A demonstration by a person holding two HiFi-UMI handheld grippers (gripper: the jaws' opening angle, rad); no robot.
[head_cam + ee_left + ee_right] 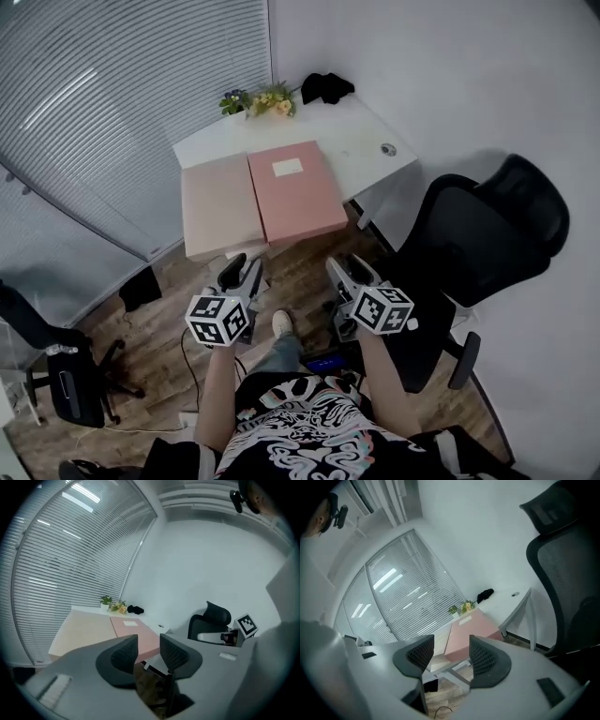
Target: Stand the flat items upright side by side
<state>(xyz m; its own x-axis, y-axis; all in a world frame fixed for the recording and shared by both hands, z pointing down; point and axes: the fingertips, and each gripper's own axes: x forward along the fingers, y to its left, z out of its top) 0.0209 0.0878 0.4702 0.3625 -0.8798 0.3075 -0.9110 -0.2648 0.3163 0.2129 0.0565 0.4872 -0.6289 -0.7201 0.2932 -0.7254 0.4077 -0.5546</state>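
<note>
Head view: pink flat file (295, 192) and beige flat file (222, 206), both lying flat, edge to edge, on white desk (366, 131). Left gripper (242, 272) and right gripper (347, 274): jaws apart, holding nothing, short of the desk. Black object (326, 87) at far corner: unidentifiable.

Both arms (214, 394) extend forward; the left gripper (244, 270) and right gripper (347, 272) hold nothing, jaws apart, seemingly tilted slightly downward.
</note>
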